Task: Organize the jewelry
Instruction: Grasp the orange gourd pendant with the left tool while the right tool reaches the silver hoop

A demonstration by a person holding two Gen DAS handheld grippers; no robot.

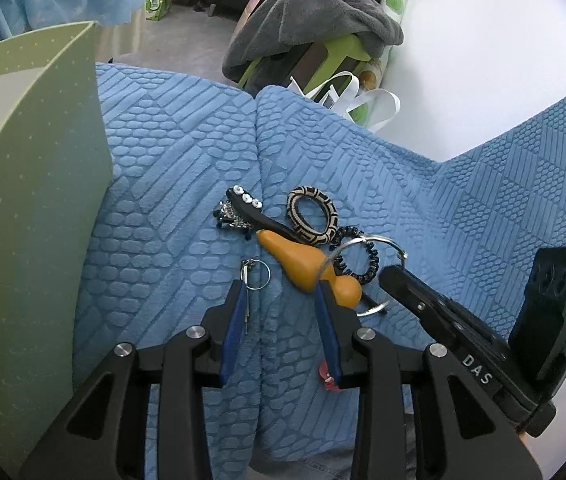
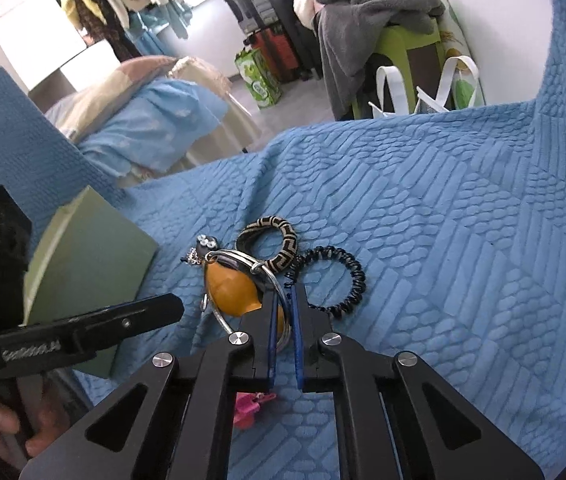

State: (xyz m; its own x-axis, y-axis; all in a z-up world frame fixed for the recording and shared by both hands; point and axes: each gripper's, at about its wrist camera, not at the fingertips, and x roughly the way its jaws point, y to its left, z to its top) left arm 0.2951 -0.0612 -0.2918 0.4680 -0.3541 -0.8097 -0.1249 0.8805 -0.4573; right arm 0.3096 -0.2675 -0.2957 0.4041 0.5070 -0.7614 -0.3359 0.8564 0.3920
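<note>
White letters "DAS" on the black right claw body.

Left gripper low and level, blue-padded fingers spread wide apart, nothing between them. Right gripper angled in from the right, jaws nearly closed, pinching a thin silver bangle between the blue pads. Bare hand wrapped round the left gripper's handle.
</note>
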